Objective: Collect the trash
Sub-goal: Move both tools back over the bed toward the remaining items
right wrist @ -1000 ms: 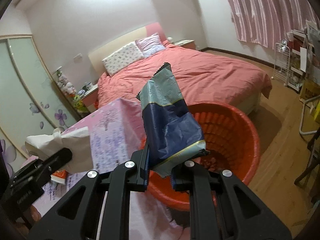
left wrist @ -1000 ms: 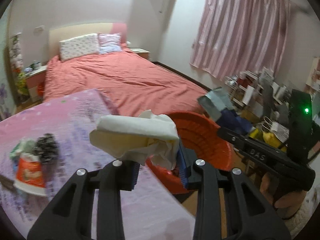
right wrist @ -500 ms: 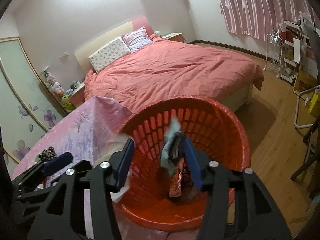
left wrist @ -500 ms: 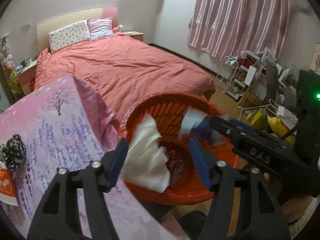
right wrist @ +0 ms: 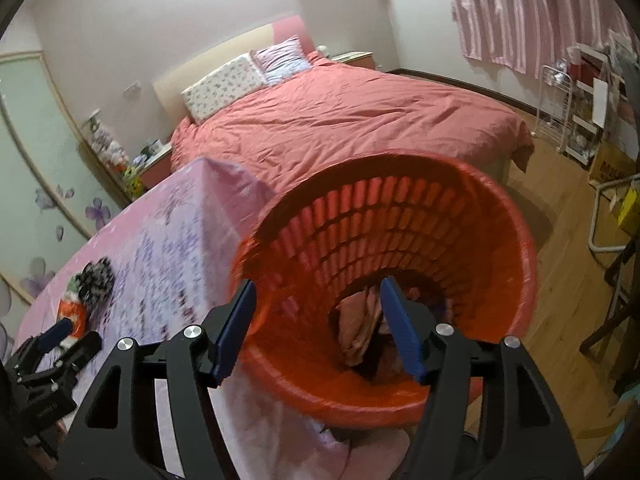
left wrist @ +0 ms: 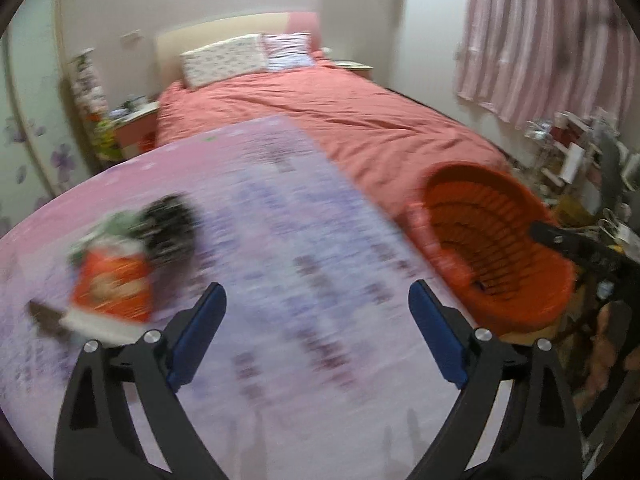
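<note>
Trash (right wrist: pixel 362 330) lay crumpled at the bottom of the orange basket (right wrist: pixel 516 216), which stood at the corner of the table (right wrist: pixel 172 240) with the pink patterned cloth, in front of the bed (right wrist: pixel 340 116). More trash remained on the table: an orange wrapper (left wrist: pixel 114 286) with a dark bundle (left wrist: pixel 170 224) touching it on the far side, both blurred. The right gripper (right wrist: pixel 318 328) pointed down into the basket; its blue-padded fingers (right wrist: pixel 236 326) were spreading apart with nothing pinched between them. The left gripper (left wrist: pixel 316 336) was over the tablecloth, near the wrapper, its fingers (left wrist: pixel 198 334) spreading wide with nothing between them.
</note>
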The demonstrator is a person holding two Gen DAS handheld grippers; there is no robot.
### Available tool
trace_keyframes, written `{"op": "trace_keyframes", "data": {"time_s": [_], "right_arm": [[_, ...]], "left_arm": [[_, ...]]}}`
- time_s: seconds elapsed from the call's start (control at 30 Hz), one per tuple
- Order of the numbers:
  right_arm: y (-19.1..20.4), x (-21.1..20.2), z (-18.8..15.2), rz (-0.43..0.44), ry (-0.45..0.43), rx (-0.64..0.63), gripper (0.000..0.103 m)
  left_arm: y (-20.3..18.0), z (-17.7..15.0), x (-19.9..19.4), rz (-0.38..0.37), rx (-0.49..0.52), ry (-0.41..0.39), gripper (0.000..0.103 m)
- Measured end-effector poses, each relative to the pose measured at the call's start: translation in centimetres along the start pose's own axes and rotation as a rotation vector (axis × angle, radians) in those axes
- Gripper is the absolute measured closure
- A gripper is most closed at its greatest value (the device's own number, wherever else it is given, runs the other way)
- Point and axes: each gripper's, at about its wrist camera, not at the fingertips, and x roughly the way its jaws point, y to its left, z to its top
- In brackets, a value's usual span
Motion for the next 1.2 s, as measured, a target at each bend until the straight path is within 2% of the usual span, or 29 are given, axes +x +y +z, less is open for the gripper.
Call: {"op": "trace_keyframes", "data": {"time_s": [0.2, 0.4, 0.47, 0.6, 0.77, 0.8, 0.9, 1.1, 1.2], "right_arm": [[5.4, -0.2, -1.7, 0.044, 0.018, -0.101, 0.038], [11.0, 0.2, -4.4, 0.072, 0.045, -0.24, 0.036], [12.3, 0.4, -5.2, 0.073, 0.055, -0.279, 0.036], [14.2, 1.0, -6.0, 0.078, 0.076, -0.313, 0.036], [15.9, 1.6, -6.3, 0.094, 0.097, -0.316, 0.036], [16.3, 1.8, -6.4, 0.097, 0.098, -0.317, 0.036], [17.7, 1.9, -6.7, 0.118, 0.103, -0.328, 0.036], [21.5, 2.9, -7.3, 0.212, 0.146, -0.312, 0.036], [24.3, 3.2, -8.0, 0.271, 0.158, -0.325, 0.036]], "left_arm": [[9.5, -2.4, -3.5, 0.165, -0.139, -0.025, 0.012], [19.5, -3.9, -3.5, 0.316, -0.349, 0.018, 0.012], [21.9, -4.0, -2.6, 0.325, -0.413, 0.047, 0.012], [24.3, -3.7, -0.8, 0.333, -0.492, 0.096, 0.013], [25.0, -3.4, 1.3, 0.354, -0.513, 0.133, 0.027], [25.0, -3.3, 1.3, 0.378, -0.49, 0.136, 0.03], [25.2, -3.7, 1.0, 0.384, -0.427, 0.138, 0.04], [28.4, -5.6, -0.7, 0.369, -0.365, 0.136, 0.041], [29.2, -6.4, -1.3, 0.354, -0.366, 0.13, 0.039]]}}
